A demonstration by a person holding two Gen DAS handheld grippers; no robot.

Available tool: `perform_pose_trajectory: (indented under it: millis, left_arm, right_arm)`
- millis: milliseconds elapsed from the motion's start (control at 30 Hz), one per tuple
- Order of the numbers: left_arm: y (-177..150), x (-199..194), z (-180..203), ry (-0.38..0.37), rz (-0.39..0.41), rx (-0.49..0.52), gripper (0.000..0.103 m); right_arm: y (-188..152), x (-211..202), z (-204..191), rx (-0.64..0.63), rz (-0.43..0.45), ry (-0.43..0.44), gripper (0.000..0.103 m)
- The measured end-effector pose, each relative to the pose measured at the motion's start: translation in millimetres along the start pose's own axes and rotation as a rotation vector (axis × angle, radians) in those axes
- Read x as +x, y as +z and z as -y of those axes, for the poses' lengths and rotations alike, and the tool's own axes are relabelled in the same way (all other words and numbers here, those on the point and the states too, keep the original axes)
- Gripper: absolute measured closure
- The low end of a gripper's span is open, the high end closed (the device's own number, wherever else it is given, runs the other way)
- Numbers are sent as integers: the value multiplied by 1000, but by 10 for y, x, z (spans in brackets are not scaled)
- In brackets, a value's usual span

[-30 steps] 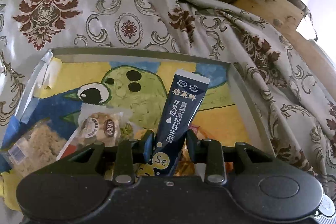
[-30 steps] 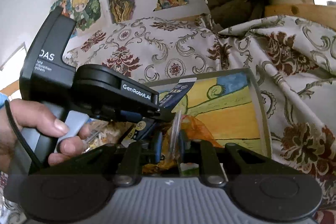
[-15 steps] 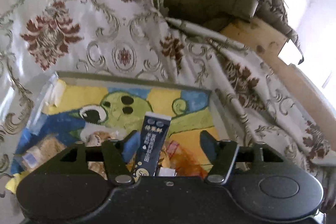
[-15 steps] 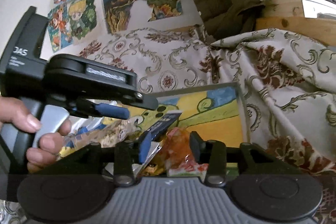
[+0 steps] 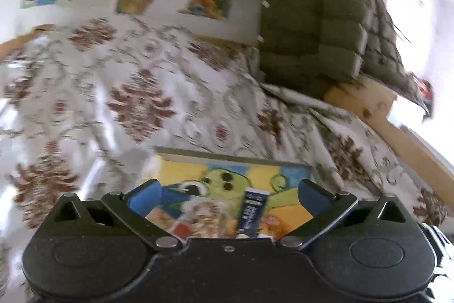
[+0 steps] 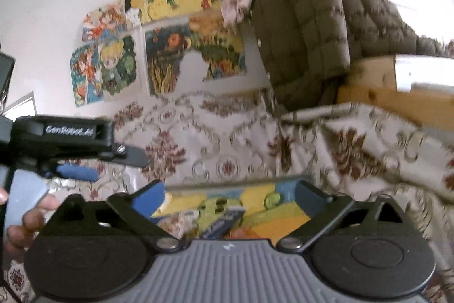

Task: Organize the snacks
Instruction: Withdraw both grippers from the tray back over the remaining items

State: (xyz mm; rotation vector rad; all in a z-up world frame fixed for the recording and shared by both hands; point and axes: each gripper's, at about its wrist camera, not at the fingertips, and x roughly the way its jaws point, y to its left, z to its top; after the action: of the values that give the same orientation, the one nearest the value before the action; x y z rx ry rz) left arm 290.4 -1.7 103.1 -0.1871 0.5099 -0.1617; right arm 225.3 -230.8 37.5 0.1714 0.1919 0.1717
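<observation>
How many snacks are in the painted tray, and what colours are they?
Dark blue stick packet: 1
Clear bag of pale brown snacks: 1
Orange wrapper: 1
Total: 3 that show in the tray. The grippers hide its near part, so more may lie there.
</observation>
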Motion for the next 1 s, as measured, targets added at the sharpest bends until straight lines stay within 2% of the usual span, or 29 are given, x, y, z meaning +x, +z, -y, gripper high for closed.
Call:
perform_pose_trajectory:
  millis: [133,267,367,500,667,833,1000]
  left_arm:
    - [-68,-443,-97,75,74,-12,1]
    - [-210,-835,-143,161,118,-16,1]
    - [-404,-1095,-213,209,121,-34,1]
    - [-741,-1354,-354,260,130,-132,1]
    - [-1083,-1559,-426,341,79,-227,1]
    - [-1270,-1723,-317,353,52,-181,1]
    - [-1412,-1843,-203,360,49,-114,1]
  right_arm:
    - [145,-219,-132,-21,54,14,0]
    - [226,-441,-265,-15,72,16,0]
    - [238,-611,-340,-9,60,16,0]
    - [208,-875,-351,6,58,21,0]
    - [151,-1107,-396,-57,58,24,0]
    - [110,-1352,-398,-54,76,6,0]
    - [-88,-1545,-398,-69,36,-14,0]
